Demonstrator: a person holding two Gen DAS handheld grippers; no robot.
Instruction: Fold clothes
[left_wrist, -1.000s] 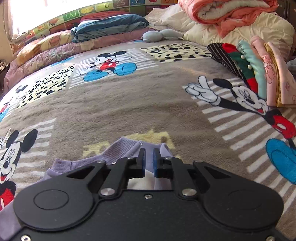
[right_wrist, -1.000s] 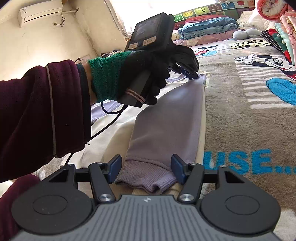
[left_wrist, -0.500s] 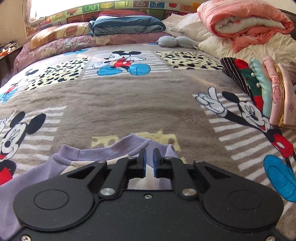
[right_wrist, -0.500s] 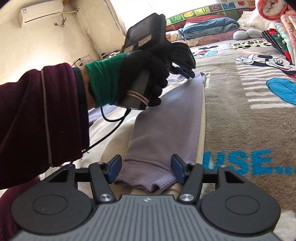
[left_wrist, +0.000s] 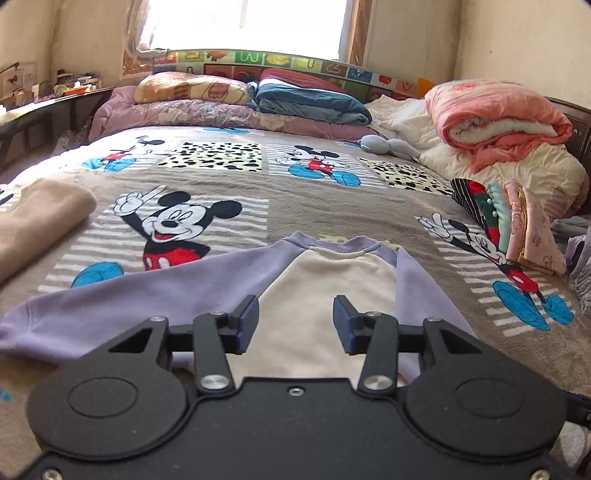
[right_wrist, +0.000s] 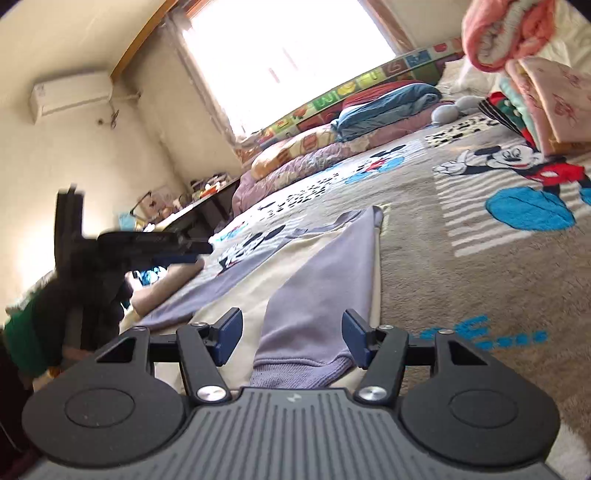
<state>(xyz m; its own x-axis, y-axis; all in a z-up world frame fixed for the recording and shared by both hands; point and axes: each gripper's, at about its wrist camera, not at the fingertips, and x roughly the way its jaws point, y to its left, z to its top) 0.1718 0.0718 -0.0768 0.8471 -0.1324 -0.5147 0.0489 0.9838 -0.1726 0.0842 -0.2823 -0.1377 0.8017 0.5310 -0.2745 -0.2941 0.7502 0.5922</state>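
A sweatshirt with a cream body (left_wrist: 325, 291) and lilac sleeves lies flat on the Mickey Mouse bed blanket (left_wrist: 295, 199). Its right sleeve (right_wrist: 325, 280) is folded lengthwise over the body, its left sleeve (left_wrist: 129, 295) spreads out to the left. My left gripper (left_wrist: 295, 323) is open and empty, raised above the body's lower part. My right gripper (right_wrist: 291, 338) is open, its fingers either side of the right sleeve's ribbed cuff (right_wrist: 295, 373). The left gripper (right_wrist: 177, 251) shows blurred in the right wrist view.
A stack of folded clothes (left_wrist: 513, 221) stands at the right of the bed. A beige garment (left_wrist: 40, 218) lies at the left. Pillows and rolled quilts (left_wrist: 495, 122) line the far side, a low table (left_wrist: 48, 107) stands at far left.
My left gripper let go of the shoulder near the collar, opened, and pulled back and up toward the near side. The right gripper stayed open over the cuff and tilted.
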